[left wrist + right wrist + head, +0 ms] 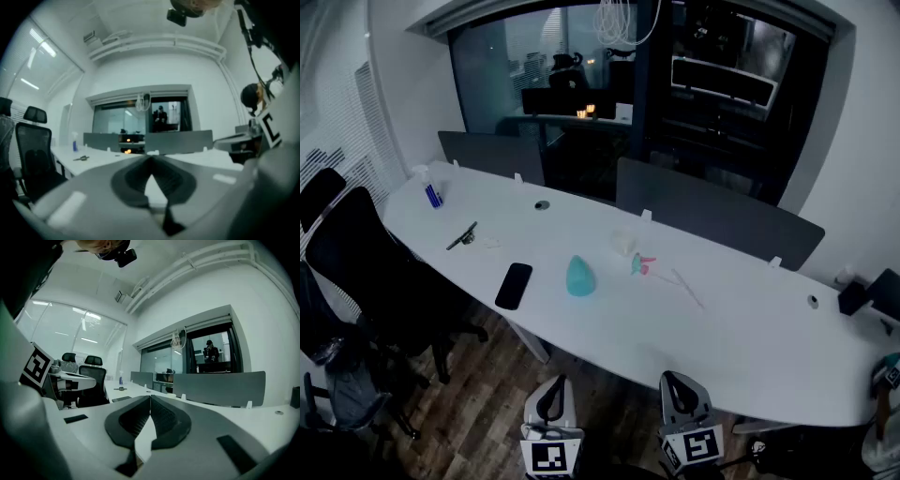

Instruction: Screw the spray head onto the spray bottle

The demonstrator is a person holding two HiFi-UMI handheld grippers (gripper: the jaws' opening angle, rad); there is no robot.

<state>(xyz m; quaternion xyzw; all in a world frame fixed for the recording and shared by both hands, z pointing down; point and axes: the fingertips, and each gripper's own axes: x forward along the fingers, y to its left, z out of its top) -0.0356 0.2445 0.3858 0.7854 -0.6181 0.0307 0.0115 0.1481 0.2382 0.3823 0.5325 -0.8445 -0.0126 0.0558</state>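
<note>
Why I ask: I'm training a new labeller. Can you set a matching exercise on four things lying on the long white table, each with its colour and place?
Things:
1. phone
2. bottle
3. spray head
4. small sprayer

Descriptions:
A. teal all over, between two of the others
B. pink and teal, furthest right
C. black, lying flat
D. blue, furthest left

Pairs: 1-C, 2-A, 3-B, 4-D.
</note>
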